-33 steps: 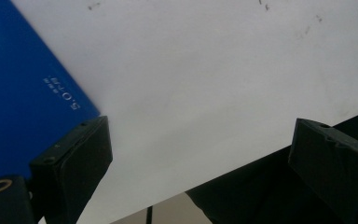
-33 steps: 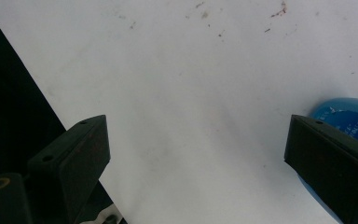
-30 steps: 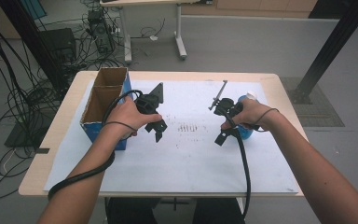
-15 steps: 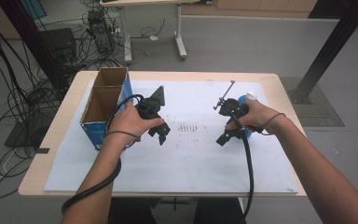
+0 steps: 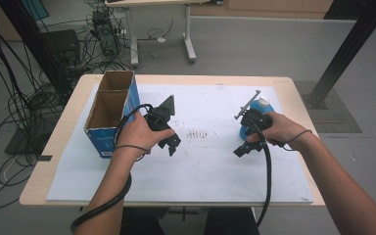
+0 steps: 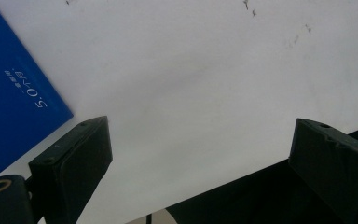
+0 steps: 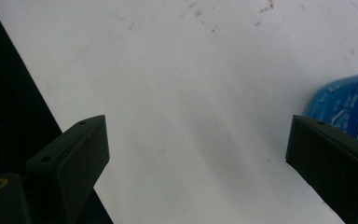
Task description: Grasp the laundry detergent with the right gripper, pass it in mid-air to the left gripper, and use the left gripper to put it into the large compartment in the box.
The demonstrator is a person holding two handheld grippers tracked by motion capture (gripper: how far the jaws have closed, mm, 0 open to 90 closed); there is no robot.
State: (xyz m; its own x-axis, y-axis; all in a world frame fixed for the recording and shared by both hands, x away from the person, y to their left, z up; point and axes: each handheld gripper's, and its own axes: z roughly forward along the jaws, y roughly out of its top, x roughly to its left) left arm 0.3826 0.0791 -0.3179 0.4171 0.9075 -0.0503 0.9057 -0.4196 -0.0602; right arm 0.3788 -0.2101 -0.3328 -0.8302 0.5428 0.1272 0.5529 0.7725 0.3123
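Note:
In the high view my left gripper (image 5: 170, 143) hovers over the white sheet (image 5: 200, 166), just right of the cardboard box (image 5: 108, 108). Its jaws point down and toward me. The left gripper view shows the left gripper (image 6: 200, 135) wide open with nothing between its jaws, and the box's blue side (image 6: 14, 84) at the left. My right gripper (image 5: 242, 149) hangs over the sheet's right half, jaws down. A blue bottle (image 5: 263, 104) with a white cap lies right behind that hand. The right gripper (image 7: 196, 135) stands open over bare sheet, with the blue bottle (image 7: 349, 105) beside its right jaw.
The box is open-topped with two compartments and stands at the sheet's left edge. Faint dark specks (image 5: 199, 133) mark the sheet's middle. The wooden table (image 5: 54, 147) ends close to the sheet all round. Cables and desk legs crowd the floor beyond.
The right hand has drifted right and a little toward me, staying open. The left gripper has barely shifted; its forearm has swung inward.

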